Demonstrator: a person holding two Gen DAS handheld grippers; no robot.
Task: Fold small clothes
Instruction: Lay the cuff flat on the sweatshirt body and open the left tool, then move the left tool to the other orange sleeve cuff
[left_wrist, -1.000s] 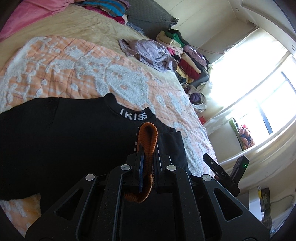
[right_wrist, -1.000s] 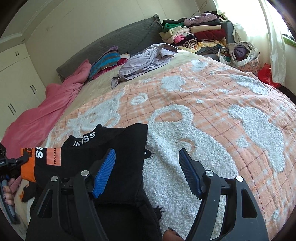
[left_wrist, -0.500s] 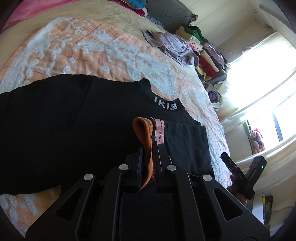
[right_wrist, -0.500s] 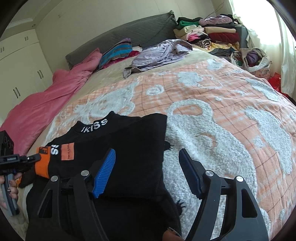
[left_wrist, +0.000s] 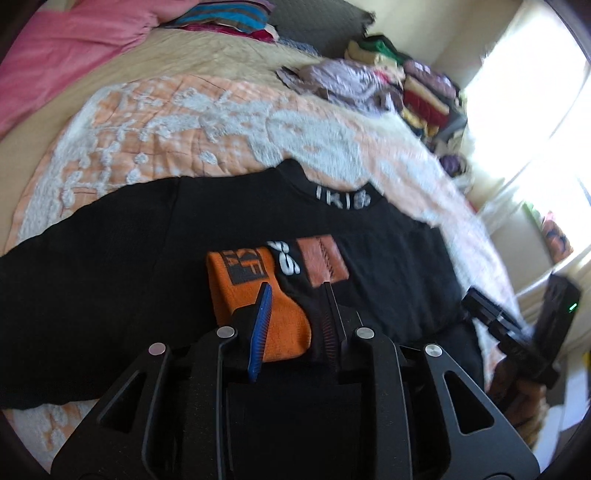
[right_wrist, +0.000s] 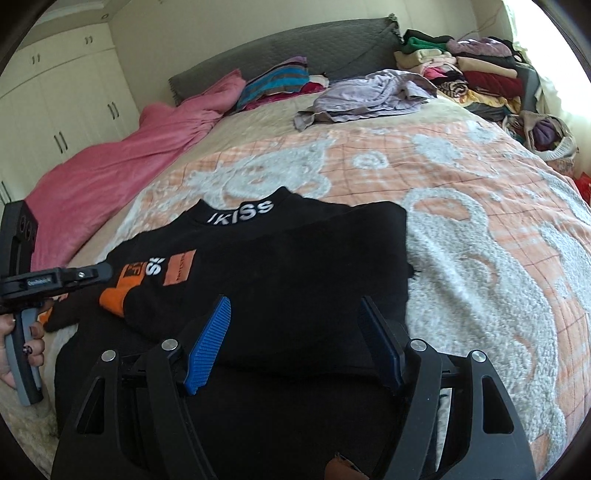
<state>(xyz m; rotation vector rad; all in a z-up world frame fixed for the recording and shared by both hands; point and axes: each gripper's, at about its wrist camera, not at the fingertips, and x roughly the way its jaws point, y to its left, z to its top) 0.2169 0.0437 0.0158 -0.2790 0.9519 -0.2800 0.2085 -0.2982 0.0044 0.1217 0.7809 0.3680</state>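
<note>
Right wrist view, far left: a hand (right_wrist: 14, 354) holding the left gripper (right_wrist: 105, 271), its tip at the orange sleeve cuff (right_wrist: 120, 291). In its own view the left gripper (left_wrist: 295, 310) has just been opening; its jaws stand narrowly parted, the cuff between them, pads not pressing it. Centre: black top (right_wrist: 295, 266), collar lettered "IKISS", lying partly folded on the peach-and-white bedspread (right_wrist: 480, 206), sleeve laid across the chest. Lower centre: right gripper (right_wrist: 295, 347), jaws wide, over the black fabric, gripping nothing. Upper left: pink blanket (right_wrist: 122, 162). Upper centre: lilac garment (right_wrist: 369, 96). Upper right: stacked clothes (right_wrist: 472, 70).
</note>
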